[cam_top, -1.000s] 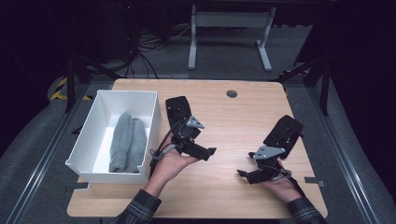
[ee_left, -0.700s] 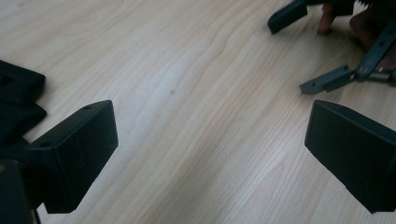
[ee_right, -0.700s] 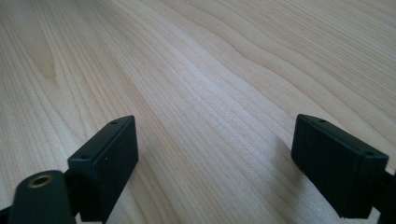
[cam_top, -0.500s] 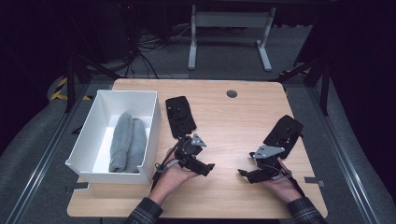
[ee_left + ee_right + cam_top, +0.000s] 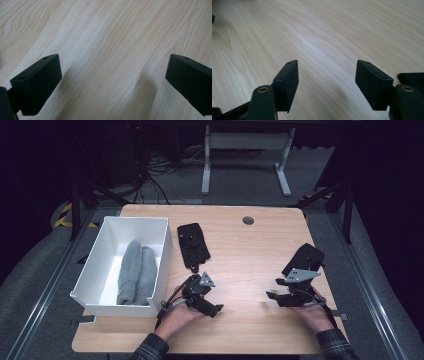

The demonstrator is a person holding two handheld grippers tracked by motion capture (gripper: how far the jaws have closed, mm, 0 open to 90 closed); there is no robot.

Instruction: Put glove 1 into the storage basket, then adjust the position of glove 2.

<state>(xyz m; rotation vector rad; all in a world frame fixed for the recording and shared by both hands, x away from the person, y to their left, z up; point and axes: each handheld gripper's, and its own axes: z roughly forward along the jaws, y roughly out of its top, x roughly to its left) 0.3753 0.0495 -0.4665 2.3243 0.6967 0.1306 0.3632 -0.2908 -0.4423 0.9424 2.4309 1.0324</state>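
My light wooden table (image 5: 240, 250) stands on grey carpet (image 5: 45, 270) in a dark room. Beyond it I see a white desk frame (image 5: 245, 150) and tangled black cables (image 5: 150, 167).

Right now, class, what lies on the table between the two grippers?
Nothing: in the high view, only bare wooden table stretches between the left gripper and the right gripper. Both stand open with no object between their jaws.

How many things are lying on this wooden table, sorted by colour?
White: 1, the open rectangular box.
Grey: 2, the rolled cloths inside it.
Black: 2, the flat pouch near the box, and another pouch at the right.
Total: 5.
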